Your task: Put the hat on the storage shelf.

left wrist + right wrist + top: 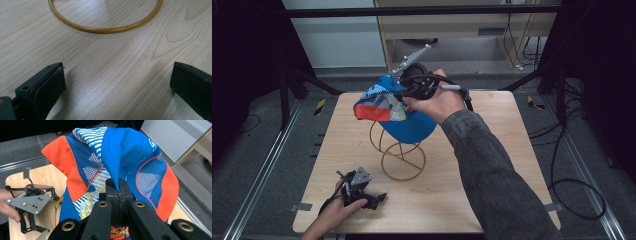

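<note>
A fold of the blue-and-orange cap (120, 157) is pinched between the closed jaws of the right gripper (119, 185), w/ mesh panels spread on both sides. Far left, the left gripper (29, 205) is held by a hand (10, 202) over the wooden table (47, 177).

Grey sleeve (497, 165); black hand-held gripper (374, 199), grey 3-cornered plate (361, 177).

Grey floor (267, 150), black drapes (242, 50), wooden cabinet (452, 30) (perhaps shelving), dim light
</note>
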### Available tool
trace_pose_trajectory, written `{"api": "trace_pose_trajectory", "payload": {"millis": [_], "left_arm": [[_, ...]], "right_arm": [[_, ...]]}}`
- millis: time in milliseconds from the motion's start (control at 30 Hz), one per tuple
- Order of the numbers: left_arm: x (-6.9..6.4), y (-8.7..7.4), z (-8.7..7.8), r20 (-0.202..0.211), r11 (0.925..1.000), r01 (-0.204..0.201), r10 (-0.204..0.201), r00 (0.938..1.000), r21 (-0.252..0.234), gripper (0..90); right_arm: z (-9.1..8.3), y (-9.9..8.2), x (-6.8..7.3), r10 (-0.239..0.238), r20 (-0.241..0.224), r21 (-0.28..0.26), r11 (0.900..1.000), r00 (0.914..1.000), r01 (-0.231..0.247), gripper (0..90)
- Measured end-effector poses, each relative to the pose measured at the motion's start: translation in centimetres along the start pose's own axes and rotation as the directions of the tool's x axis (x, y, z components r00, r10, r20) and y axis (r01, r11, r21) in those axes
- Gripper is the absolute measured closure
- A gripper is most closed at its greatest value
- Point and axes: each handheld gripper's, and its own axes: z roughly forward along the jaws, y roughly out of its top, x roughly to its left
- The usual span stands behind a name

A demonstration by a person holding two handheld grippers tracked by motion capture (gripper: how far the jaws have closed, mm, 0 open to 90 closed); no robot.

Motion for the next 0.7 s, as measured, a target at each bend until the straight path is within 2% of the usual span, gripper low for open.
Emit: {"api": "trace_pose_trajectory", "payload": {"millis": [200,700], "left_arm": [[0.0,0.0,0.0,0.002,1.0,-0.002,0.002,1.0,0.0,0.0],[0.0,0.0,0.0,0.002,1.0,-0.003,0.003,1.0,-0.001,0.0]], "right_arm": [[1.4,0.3,0.4,-0.012,-0.016,0.033,0.9994,0.9998,0.013,89.8],[3.2,0.6,0.7,-0.01,-0.038,0.05,0.9987,0.9992,0.012,89.7]]}}
